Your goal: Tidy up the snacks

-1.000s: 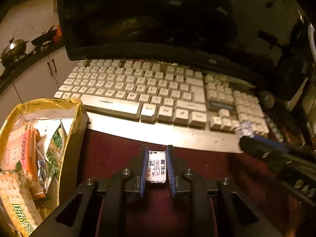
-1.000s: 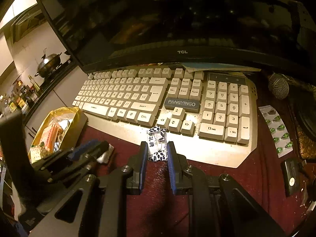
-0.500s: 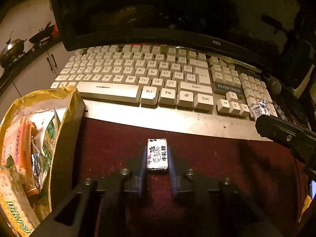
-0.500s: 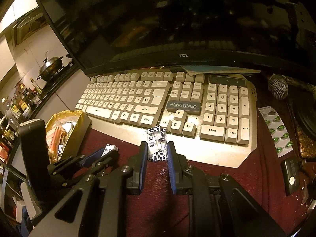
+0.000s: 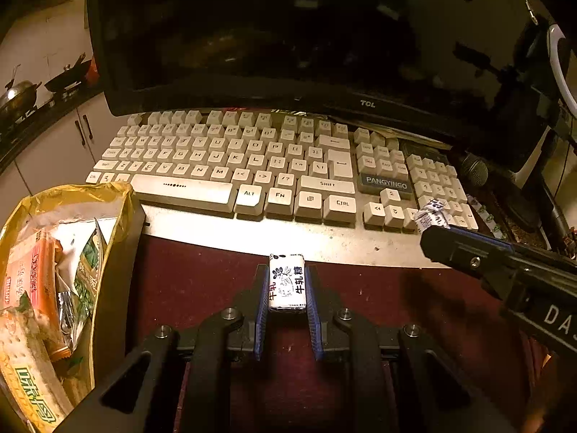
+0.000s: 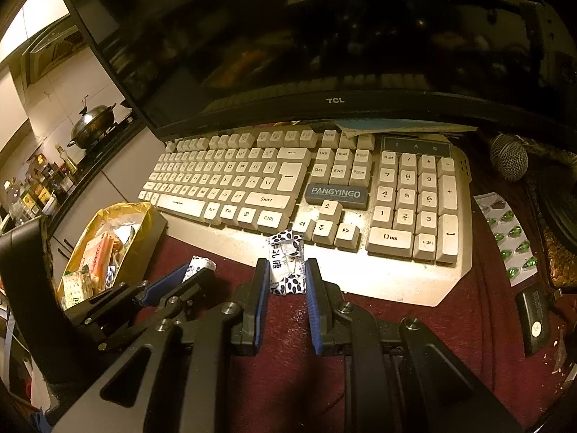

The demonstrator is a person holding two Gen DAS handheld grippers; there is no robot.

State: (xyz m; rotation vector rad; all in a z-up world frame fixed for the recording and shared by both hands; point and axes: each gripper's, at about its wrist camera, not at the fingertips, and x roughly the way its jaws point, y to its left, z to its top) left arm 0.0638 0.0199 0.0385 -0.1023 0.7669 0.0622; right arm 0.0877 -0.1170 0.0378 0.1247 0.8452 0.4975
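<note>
- Since the earlier frames, the left gripper (image 5: 287,285) has come up off the red cloth with its candy and now sits a little further back from the keyboard; the right gripper (image 6: 287,276) has barely shifted.
- The left gripper is narrowed onto a white milk candy (image 5: 287,283), its blue pads pressing both long sides; the wrapper's printed face and black Chinese characters point up.
- That candy hangs over the red tablecloth (image 5: 202,281), just short of the front lip of the beige keyboard (image 5: 230,166).
- The right gripper is clamped on a second candy (image 6: 286,261) in a cow-spotted wrapper, which sticks out forward between the pads and overlaps the keyboard's front edge near the arrow keys.
- In the left wrist view the right gripper's tip shows at right, with the spotted wrapper end poking out past it.
- The snack box (image 5: 108,281), lined with gold foil, stands at the left beside the keyboard's corner; it holds an orange packet, a green packet and a cracker pack.
- Both candies are outside the box; the left one is nearer to it, well apart from the rim.
- A dark TCL monitor (image 6: 324,36) stands behind the keyboard.
- A microphone (image 6: 508,157) and a blister pack of green pills (image 6: 508,234) lie to the keyboard's right.
</note>
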